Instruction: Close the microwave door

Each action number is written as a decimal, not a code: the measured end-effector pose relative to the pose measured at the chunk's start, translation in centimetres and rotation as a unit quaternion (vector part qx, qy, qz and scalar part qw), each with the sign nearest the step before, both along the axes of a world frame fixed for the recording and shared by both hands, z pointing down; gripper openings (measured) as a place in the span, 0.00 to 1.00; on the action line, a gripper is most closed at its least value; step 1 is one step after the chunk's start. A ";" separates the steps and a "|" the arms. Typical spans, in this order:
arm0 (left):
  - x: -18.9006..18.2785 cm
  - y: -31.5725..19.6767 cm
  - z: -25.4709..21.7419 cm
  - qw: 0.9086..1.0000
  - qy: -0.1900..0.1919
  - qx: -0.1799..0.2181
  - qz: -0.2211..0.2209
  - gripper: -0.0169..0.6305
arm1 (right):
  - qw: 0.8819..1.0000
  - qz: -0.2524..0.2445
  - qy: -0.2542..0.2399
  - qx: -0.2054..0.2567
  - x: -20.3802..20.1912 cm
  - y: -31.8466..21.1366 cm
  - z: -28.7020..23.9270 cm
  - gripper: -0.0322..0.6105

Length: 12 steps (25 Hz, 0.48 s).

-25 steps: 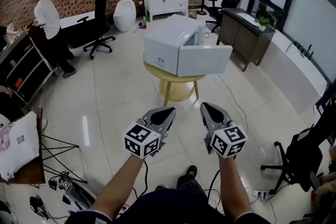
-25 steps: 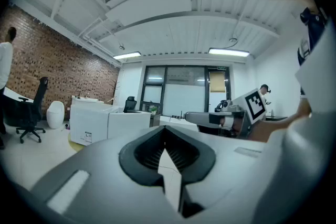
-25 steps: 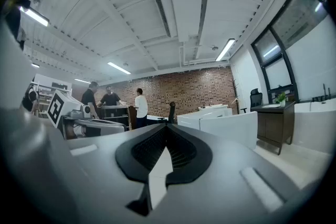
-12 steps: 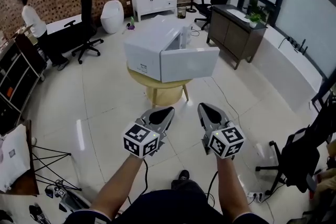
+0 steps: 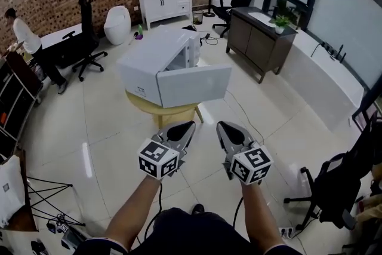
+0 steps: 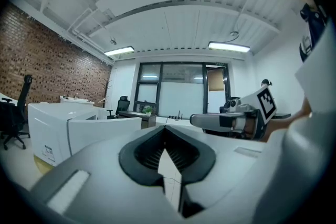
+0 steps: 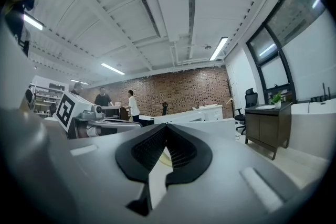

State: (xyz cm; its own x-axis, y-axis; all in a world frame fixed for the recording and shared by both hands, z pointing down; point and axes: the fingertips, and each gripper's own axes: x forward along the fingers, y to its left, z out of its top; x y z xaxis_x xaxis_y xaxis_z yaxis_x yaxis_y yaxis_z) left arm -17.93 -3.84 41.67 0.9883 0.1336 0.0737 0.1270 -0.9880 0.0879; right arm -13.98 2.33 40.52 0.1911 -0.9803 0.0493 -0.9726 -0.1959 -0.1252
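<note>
While we hold the left gripper (image 5: 186, 126) and the right gripper (image 5: 223, 127) side by side, each with its jaws pressed together on nothing, both point toward the microwave (image 5: 149, 60) on the round table (image 5: 170, 109). Its door (image 5: 194, 85) stands wide open, facing us and apart from both tips. Closed jaws, we judge, suit a push rather than a grasp

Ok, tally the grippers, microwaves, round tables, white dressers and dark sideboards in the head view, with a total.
Grippers: 2, left gripper and right gripper
Microwave: 1
Round table: 1
White dresser: 1
Dark sideboard: 1
Total: 6
</note>
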 end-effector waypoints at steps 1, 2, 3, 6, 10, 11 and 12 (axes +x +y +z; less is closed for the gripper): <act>0.8 0.1 0.0 1.000 0.001 0.000 0.000 0.05 | 1.000 0.001 -0.001 0.000 0.8 0.2 0.1 0.05; 1.6 0.3 0.1 1.000 0.000 -0.001 0.001 0.05 | 1.000 0.003 -0.003 0.000 1.5 0.4 0.2 0.05; 2.4 0.5 0.3 1.000 -0.001 -0.002 0.003 0.05 | 1.000 0.006 -0.004 -0.001 2.3 0.7 0.3 0.05; 4.9 1.1 0.8 1.000 -0.006 -0.005 0.014 0.05 | 1.000 0.019 -0.006 -0.004 4.6 1.7 0.8 0.05; 8.2 1.7 0.9 1.000 -0.003 -0.007 0.027 0.05 | 0.999 0.034 -0.006 -0.008 7.8 2.4 1.1 0.05; 9.1 1.7 1.0 1.000 -0.003 -0.008 0.029 0.05 | 0.999 0.037 -0.006 -0.009 8.7 2.5 1.2 0.05; 10.1 1.7 1.1 0.999 -0.003 -0.009 0.030 0.05 | 0.999 0.039 -0.007 -0.010 9.6 2.5 1.4 0.05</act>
